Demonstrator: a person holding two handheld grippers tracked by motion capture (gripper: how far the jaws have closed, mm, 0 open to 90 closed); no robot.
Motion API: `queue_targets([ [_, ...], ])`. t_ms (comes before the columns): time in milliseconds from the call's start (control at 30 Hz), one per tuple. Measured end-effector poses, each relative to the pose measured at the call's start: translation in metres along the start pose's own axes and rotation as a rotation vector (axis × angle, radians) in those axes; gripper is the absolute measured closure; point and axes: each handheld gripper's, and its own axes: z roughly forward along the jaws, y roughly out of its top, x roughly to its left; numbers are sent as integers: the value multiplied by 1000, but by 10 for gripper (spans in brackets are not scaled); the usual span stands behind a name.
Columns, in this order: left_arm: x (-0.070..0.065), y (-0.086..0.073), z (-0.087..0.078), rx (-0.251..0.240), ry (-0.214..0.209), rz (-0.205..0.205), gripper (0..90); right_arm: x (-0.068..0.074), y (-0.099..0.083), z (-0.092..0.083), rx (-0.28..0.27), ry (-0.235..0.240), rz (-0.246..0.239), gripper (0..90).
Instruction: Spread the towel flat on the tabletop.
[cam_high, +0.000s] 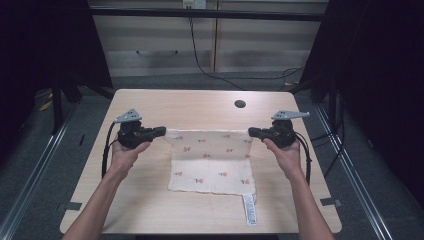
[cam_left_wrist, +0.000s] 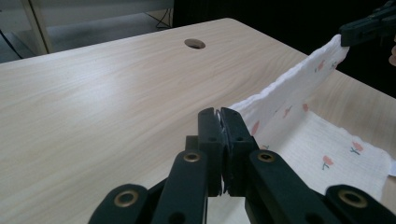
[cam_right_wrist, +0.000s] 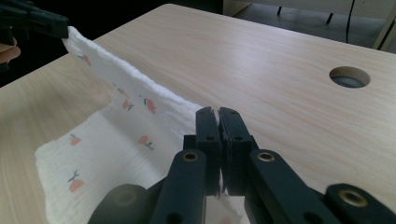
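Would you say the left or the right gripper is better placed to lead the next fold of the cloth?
Neither clearly: the left gripper and right gripper each pinch a far corner of the cloth, lifted taut between them. Right, marginally: the tag trails on its side.

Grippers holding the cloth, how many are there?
2. The left gripper pinches the cloth at its far left corner, and the right gripper pinches its far right corner, lifting that edge above the table.

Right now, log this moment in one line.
left gripper: shut on cloth corner | right gripper: shut on other corner | far edge lifted, rest on table
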Motion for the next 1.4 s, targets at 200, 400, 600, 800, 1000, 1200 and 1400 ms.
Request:
queue_targets([
  [200, -15, -5, -11, -13, -23, 18, 881, 10, -14, -6, 9, 18, -17, 875],
  [400, -24, -8, -21, -21, -39, 28, 881, 20, -21, -21, 2, 26, -39, 875],
  [600, -37, -20, -25, 8, -42, 66, 881, 31, -38, -27, 38, 36, -56, 875],
  [800, -44, -37, -24, 46, -56, 68, 880, 35, -57, -33, 68, 41, -51, 874],
  [1000, -49, -60, -14, 121, -56, 76, 880, 39, -74, -30, 110, 44, -40, 874],
  [1200, -49, -68, -15, 176, -63, 98, 878, 41, -85, -30, 126, 53, -28, 869],
  [1400, -53, -87, -12, 212, -95, 85, 876, 49, -100, -26, 185, 56, -29, 868],
])
